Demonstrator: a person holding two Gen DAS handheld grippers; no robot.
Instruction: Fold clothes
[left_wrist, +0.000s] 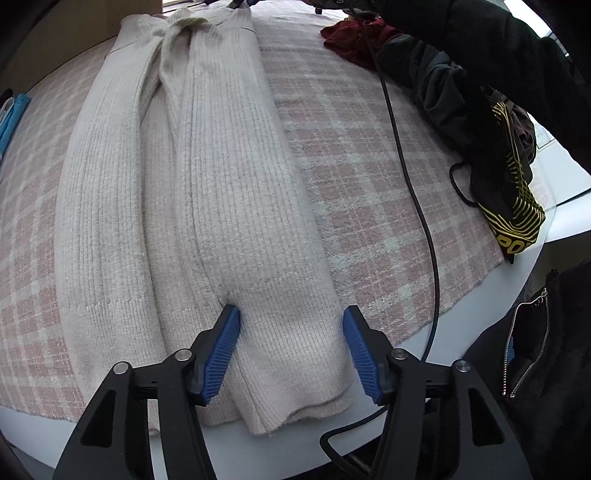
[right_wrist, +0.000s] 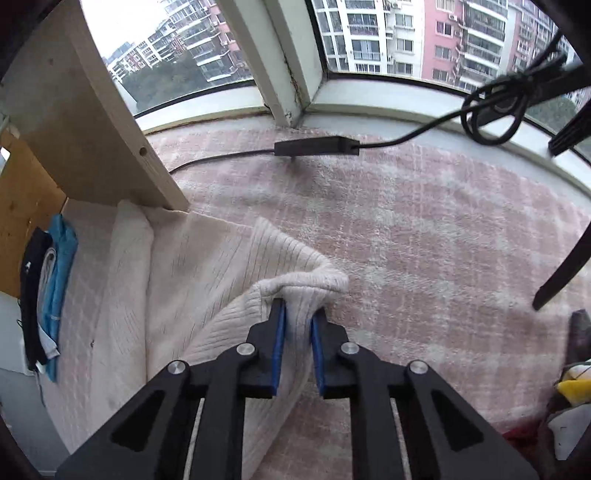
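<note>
Cream ribbed sweater (left_wrist: 207, 206) lies folded lengthwise on the pink checked blanket (left_wrist: 369, 155) over the table; its far end is cut off by the picture's edge. Left claw (left_wrist: 291, 350) stands open, its blue pads on either side of the near hem without pressing. Right claw (right_wrist: 297, 347) is closed on a bunched fold of the sweater (right_wrist: 207, 280). A black cable (left_wrist: 413, 192) crosses the blanket beside dark clothes (left_wrist: 443, 88). Yellow letters on a black garment (left_wrist: 517, 210) are only partly readable.
</note>
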